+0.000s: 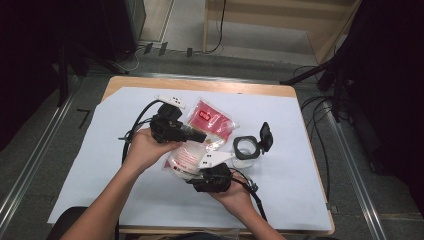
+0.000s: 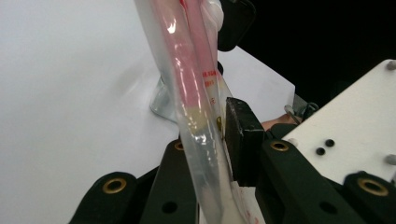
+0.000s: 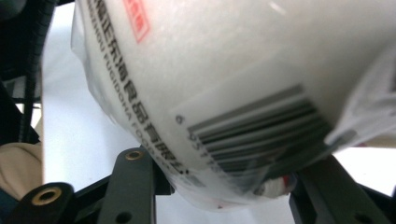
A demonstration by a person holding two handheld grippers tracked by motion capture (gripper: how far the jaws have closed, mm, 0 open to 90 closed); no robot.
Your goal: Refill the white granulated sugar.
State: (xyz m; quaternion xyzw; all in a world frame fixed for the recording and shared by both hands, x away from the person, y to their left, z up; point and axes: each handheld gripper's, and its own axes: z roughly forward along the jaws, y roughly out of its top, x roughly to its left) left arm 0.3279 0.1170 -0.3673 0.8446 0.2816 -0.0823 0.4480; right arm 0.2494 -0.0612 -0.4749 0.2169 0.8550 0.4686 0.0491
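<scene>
The left gripper pinches the plastic bag edge while the right gripper clamps the white cup inside, steadying both for separation.

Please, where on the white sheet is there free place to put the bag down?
Free: the white sheet left of the left gripper, and its near right corner below the black-lidded container. Crowded: the centre, where both grippers hold the bag.

My arms come in bare, no sleeves. Left gripper: black body, white plate with dark screws, black cables looping off. Right gripper: same black build, white three-cornered plate, cable trailing back. Up close, my black jaws carry brass-ringed rivets and small holes.
</scene>
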